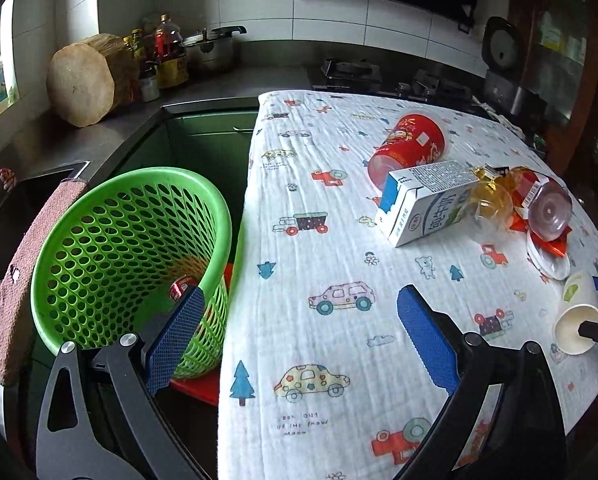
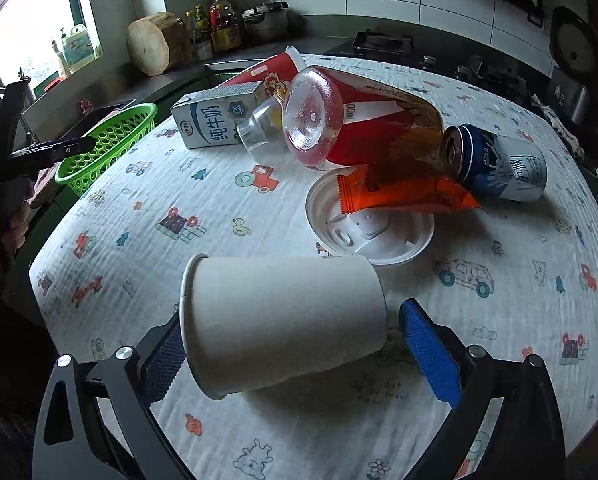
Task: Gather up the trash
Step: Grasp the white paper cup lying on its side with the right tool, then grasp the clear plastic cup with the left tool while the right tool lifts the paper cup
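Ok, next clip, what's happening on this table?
A person is clearing trash with two handheld grippers. The right gripper is open around a white paper cup lying on its side, not yet clamped. The left gripper hangs open and empty near the green perforated plastic basket. A milk carton, red cup and bottle remain on the table.

A white paper cup (image 2: 283, 320) is seen lying on its side, mouth to the left. Behind it a white lid (image 2: 369, 232) lies flat under an orange wrapper (image 2: 399, 196), with a clear red-labelled bottle (image 2: 355, 124), blue can (image 2: 499, 164), milk carton (image 2: 215, 120) and red cup (image 2: 267, 72) toppled nearby. A green basket (image 1: 131, 256) stands beside the table.
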A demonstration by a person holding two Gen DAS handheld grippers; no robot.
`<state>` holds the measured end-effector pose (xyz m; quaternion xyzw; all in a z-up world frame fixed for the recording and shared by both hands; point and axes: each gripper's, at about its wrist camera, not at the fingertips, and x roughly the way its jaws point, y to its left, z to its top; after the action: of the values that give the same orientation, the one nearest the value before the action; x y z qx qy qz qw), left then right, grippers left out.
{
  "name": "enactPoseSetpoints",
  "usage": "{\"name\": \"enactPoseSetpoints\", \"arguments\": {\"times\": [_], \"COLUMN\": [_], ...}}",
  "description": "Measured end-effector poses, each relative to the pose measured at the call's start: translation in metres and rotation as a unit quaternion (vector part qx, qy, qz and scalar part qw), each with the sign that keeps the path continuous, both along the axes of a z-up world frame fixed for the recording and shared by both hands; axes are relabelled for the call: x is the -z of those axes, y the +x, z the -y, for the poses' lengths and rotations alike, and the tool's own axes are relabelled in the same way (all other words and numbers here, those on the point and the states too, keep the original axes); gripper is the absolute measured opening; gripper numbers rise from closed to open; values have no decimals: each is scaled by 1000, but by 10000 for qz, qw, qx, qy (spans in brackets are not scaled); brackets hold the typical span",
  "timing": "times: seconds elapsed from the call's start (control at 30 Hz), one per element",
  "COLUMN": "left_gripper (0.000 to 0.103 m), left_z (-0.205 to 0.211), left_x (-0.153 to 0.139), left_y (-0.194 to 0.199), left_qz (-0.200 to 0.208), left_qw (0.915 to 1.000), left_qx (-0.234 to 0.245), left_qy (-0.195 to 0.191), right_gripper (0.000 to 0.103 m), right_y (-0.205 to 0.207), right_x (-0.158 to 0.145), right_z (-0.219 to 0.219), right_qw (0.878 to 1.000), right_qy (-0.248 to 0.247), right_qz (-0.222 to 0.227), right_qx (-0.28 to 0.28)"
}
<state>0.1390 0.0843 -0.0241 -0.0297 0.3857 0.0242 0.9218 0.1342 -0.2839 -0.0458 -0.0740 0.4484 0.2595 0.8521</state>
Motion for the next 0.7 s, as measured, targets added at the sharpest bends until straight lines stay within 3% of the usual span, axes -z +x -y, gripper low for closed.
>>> {"name": "enactPoseSetpoints", "arguments": {"times": [0.33, 0.47, 0.53, 0.57, 0.7], "left_gripper": [96, 96, 96, 96, 96], "left_z": [29, 49, 64, 71, 105], "left_x": [2, 6, 9, 10, 17], "left_y": [15, 24, 30, 33, 49], "left_qz": [-33, -128, -155, -162, -232], "left_qw": [9989, 9965, 9942, 9930, 9856], "left_qx": [462, 825, 1052, 1164, 1662], "left_qy": [54, -97, -136, -133, -180], "right_gripper": [96, 95, 91, 82, 82], "right_y": [5, 5, 3, 3, 1], "right_x": [6, 7, 7, 7, 8], "right_z": [0, 0, 0, 0, 3], "right_qw": [9994, 9994, 9995, 9995, 9994], "right_qy": [315, 331, 302, 306, 313], "right_qz": [-88, -55, -25, -39, -73], "right_qx": [-72, -65, -74, -93, -87]}}
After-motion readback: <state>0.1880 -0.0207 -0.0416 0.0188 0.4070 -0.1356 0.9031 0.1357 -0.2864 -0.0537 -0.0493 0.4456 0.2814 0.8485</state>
